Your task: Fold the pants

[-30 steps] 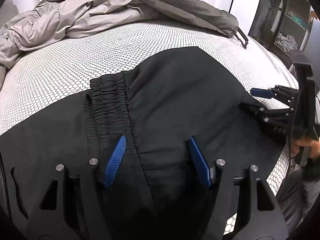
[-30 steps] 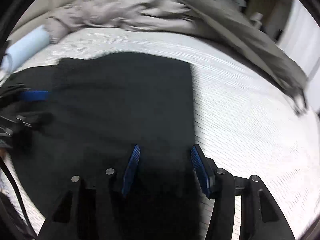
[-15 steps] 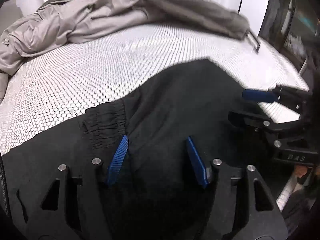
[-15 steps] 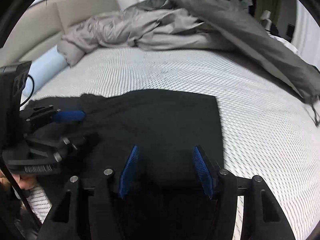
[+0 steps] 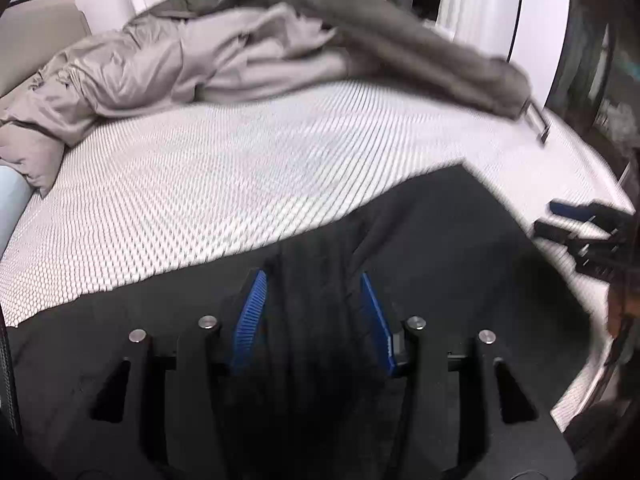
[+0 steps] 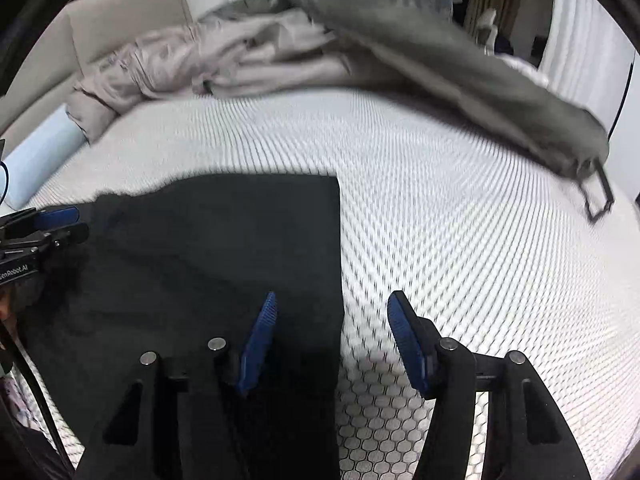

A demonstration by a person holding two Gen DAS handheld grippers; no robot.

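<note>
While both grippers' jaws gape empty: pants [image 6: 224, 248] edge between right gripper [image 6: 332, 336] pads, bare mattress [image 6: 460, 240] beyond

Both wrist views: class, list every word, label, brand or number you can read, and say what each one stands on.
"GenRobot.AI", with its first letters cut off by the frame edge: white lettering on the body of the left gripper, seen at the left edge of the right wrist view.
Nothing else is legible: the black pants, the honeycomb-patterned mattress cover and the right gripper show no text.
</note>
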